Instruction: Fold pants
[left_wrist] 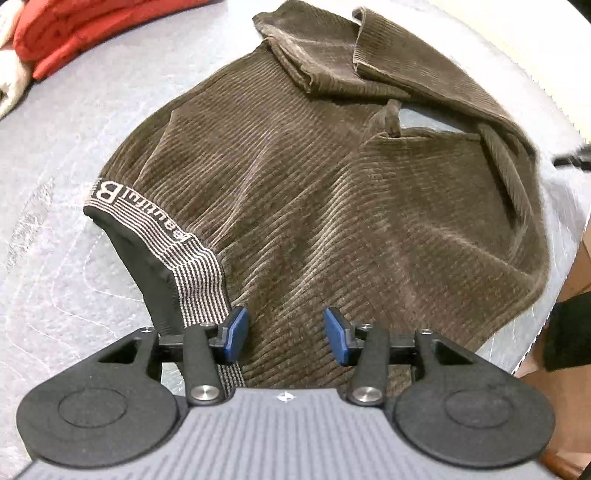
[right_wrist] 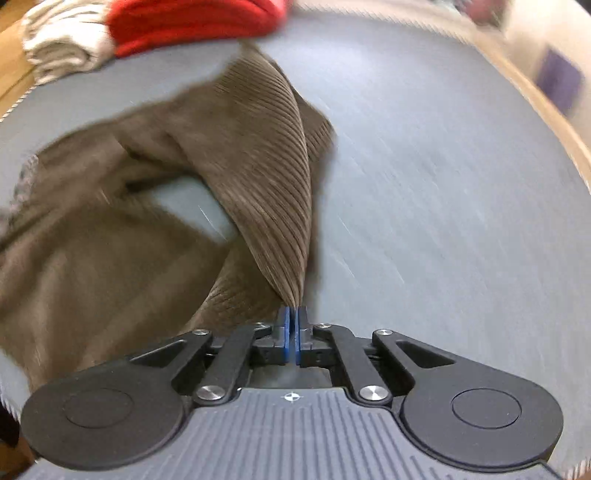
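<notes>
So from my end the whole setup sits on a grey quilted bed surface (left_wrist: pixel 66 155), with stitched wavy lines running through it. The brown corduroy pants (left_wrist: pixel 295 177) lie spread across most of it, striped waistband on the left in the left wrist view, legs bunched at the far end. Up in the far left corner there's a folded red garment (left_wrist: pixel 55 33) on the surface, touching a cream folded one (right_wrist: pixel 62 40) just beside it.

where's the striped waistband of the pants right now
In the left wrist view the striped waistband lies at the left edge of the brown pants on the grey quilted surface, running down to the left gripper and its open jaws.
</notes>
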Action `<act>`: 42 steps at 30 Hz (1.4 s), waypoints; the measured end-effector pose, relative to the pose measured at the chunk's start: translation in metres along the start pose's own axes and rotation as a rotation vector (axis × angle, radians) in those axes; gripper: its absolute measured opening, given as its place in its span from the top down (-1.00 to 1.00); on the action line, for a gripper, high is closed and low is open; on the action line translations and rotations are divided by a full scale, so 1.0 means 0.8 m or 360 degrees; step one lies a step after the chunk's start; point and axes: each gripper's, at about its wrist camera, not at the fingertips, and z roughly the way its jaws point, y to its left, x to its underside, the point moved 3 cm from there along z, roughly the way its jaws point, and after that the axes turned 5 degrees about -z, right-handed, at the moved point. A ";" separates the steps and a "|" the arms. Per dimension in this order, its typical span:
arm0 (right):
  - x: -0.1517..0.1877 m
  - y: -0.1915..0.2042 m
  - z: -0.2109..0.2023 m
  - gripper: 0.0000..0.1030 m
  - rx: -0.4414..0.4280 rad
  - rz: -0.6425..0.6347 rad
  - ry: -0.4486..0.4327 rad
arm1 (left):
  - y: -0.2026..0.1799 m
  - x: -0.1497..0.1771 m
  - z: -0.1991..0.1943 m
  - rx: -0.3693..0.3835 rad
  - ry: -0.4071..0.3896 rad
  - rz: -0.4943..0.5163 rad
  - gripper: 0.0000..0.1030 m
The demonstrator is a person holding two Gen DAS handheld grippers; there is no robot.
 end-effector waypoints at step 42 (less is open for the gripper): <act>-0.170 0.031 -0.020 0.89 0.0362 0.0197 -0.0680 | -0.012 -0.006 0.092 -0.0096 0.0346 0.0001 -0.03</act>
